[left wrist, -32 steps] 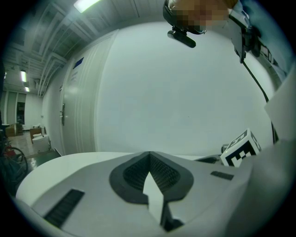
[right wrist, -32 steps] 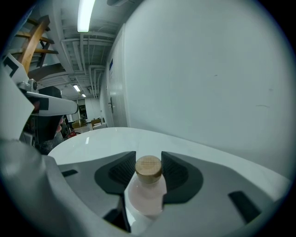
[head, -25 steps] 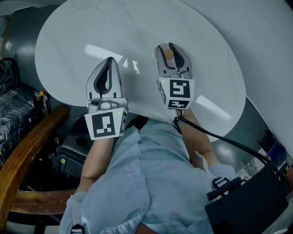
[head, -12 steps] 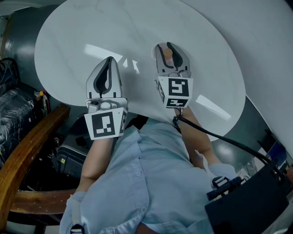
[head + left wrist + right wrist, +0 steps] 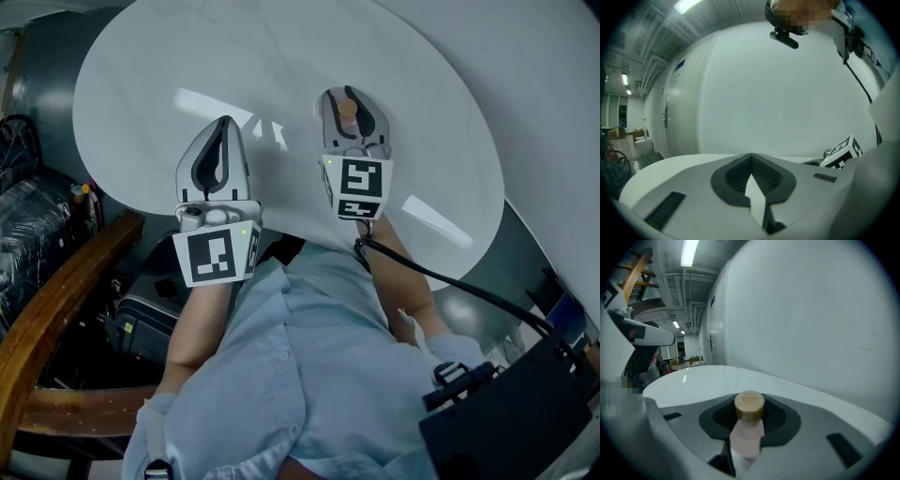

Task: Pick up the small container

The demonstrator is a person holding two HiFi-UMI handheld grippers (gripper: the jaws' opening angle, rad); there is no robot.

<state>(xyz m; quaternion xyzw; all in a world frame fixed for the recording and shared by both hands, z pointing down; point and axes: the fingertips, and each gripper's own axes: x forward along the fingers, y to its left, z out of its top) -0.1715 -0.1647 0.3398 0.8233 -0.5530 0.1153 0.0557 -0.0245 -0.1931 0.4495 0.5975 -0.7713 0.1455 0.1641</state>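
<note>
The right gripper (image 5: 349,96), over the white round table (image 5: 141,84), has just been closing its 2 jaws; their pads now clasp the small pale-pink container with a round wooden cap (image 5: 749,425), upright between them; the left gripper (image 5: 223,124) hovers beside it, jaws together, empty.

L hand-held gripper (image 5: 224,127) jaws together, empty; R hand-held gripper (image 5: 348,99) jaws just closing onto small container (image 5: 749,409) btwn them.

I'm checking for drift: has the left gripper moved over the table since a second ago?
No. The left gripper sits at the same spot against the white table's near edge.
</note>
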